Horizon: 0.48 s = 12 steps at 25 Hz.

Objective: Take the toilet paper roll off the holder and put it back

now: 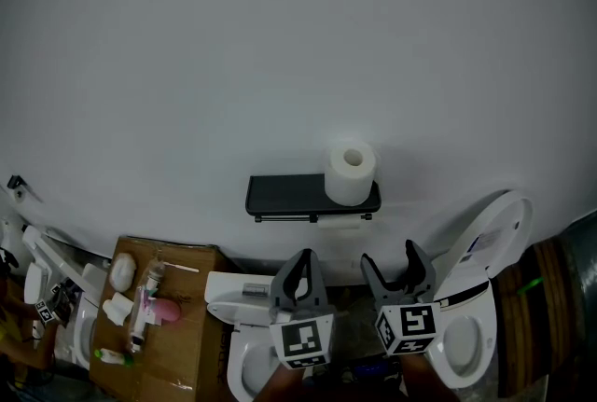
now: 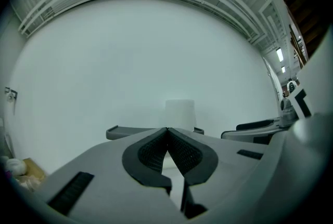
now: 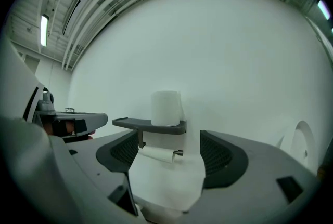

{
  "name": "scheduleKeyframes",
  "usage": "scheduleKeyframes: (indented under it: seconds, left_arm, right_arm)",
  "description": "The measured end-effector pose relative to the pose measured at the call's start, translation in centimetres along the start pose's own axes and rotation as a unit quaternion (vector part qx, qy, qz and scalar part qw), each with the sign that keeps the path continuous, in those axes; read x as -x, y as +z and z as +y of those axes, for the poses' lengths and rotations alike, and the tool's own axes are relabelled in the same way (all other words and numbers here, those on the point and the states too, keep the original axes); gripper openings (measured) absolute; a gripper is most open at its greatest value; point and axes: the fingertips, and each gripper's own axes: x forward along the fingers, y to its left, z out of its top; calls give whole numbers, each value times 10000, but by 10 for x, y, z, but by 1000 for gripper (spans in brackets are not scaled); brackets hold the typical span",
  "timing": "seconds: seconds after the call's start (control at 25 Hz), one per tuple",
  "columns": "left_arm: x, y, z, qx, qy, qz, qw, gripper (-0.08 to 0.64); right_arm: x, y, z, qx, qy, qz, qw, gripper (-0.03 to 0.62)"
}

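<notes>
Since the toilet paper roll stands upright on the right end of the black holder shelf, touching or nearly touching the wall behind it, the pick-up looks best suited to the right hand-held gripper. Its 2 jaws are spread wide with nothing between them, and they already face the roll from below and well short of it. I would raise it to the roll's mid-height and bring 1 jaw to each side. The squeeze should be gentle, because soft paper will dent. A straight lift should clear the shelf's raised front lip without dragging.

The left hand-held gripper has its jaws pressed together and empty, so it must spread them before helping. The bar under the shelf carries what seems a thin white roll; keep clear of it.
</notes>
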Motion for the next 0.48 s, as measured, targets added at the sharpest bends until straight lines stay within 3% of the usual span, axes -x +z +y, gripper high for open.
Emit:
scheduleKeyframes:
  seconds: [0.16, 0.48]
  left_arm:
    - [1, 6, -4, 129, -13, -120, 9998, 12]
    - [3, 2, -13, 21, -97, -25, 9999, 12]
  right_arm:
    - [5, 7, -3, -40, -21, -130, 9999, 377]
    - [9, 13, -4, 37, 105, -144, 9998, 348]
